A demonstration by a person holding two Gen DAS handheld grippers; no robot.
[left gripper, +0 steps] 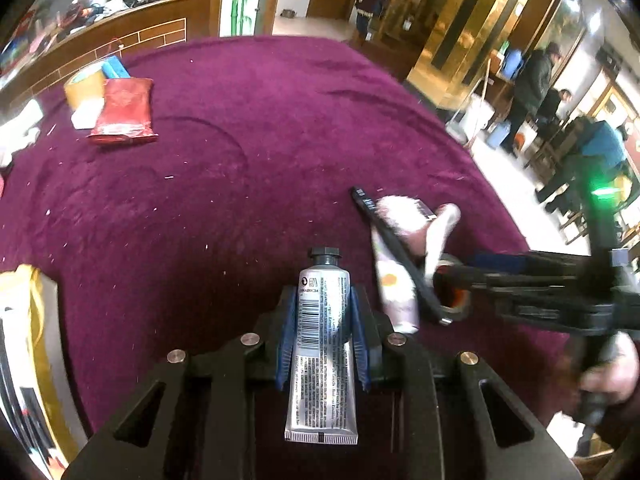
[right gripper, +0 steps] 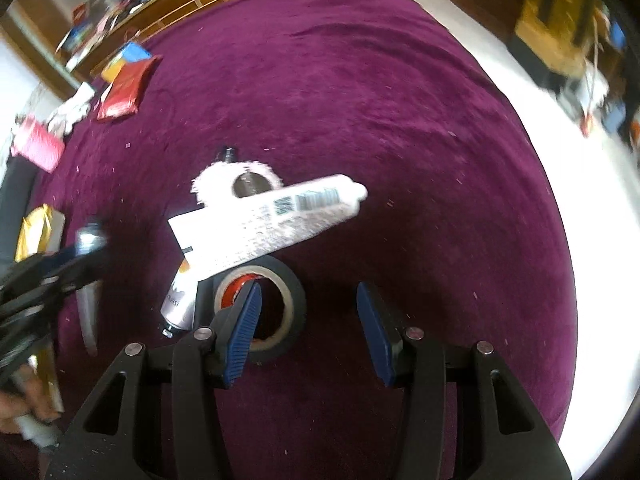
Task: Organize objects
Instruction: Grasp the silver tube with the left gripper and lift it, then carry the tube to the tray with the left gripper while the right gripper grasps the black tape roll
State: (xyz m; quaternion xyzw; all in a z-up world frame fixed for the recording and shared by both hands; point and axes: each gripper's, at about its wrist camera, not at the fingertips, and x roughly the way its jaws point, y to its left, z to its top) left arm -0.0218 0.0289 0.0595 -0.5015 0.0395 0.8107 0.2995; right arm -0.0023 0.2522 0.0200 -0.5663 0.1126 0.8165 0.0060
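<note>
- Left gripper point(left gripper: 324, 316): blue pads clamped on a silver tube point(left gripper: 322, 356), dark cap pointing away from the camera, crimped end toward the camera; tube sits lengthwise between the fingers, above the cloth.
- Right gripper point(right gripper: 310, 332): fingers spread wide, nothing between the pads; its left pad point(right gripper: 244, 332) overlaps a tape roll in view, contact unclear.
- Purple velvet tablecloth point(right gripper: 380, 100) covers the round table; all items below lie on it.
- Yellow-and-white box point(left gripper: 28, 344) at the near left edge, contents not visible.
- Red snack packet point(left gripper: 124, 110) far left, touching a brown packing-tape roll point(left gripper: 82, 84) and a blue box point(left gripper: 114, 68); whether any of these is sealed, cannot tell.
- White tube point(right gripper: 268, 222), barcode side up, lies diagonally across the cluster in front of the right gripper, overexposed.
- Black tape roll point(right gripper: 262, 304) with a red-orange core, flat, partly under the white tube.
- Pink fluffy round item point(right gripper: 236, 184) with a dark centre, just behind the white tube.
- Small tube with an orange dot point(right gripper: 180, 300) beside the tape roll, cap toward the camera.
</note>
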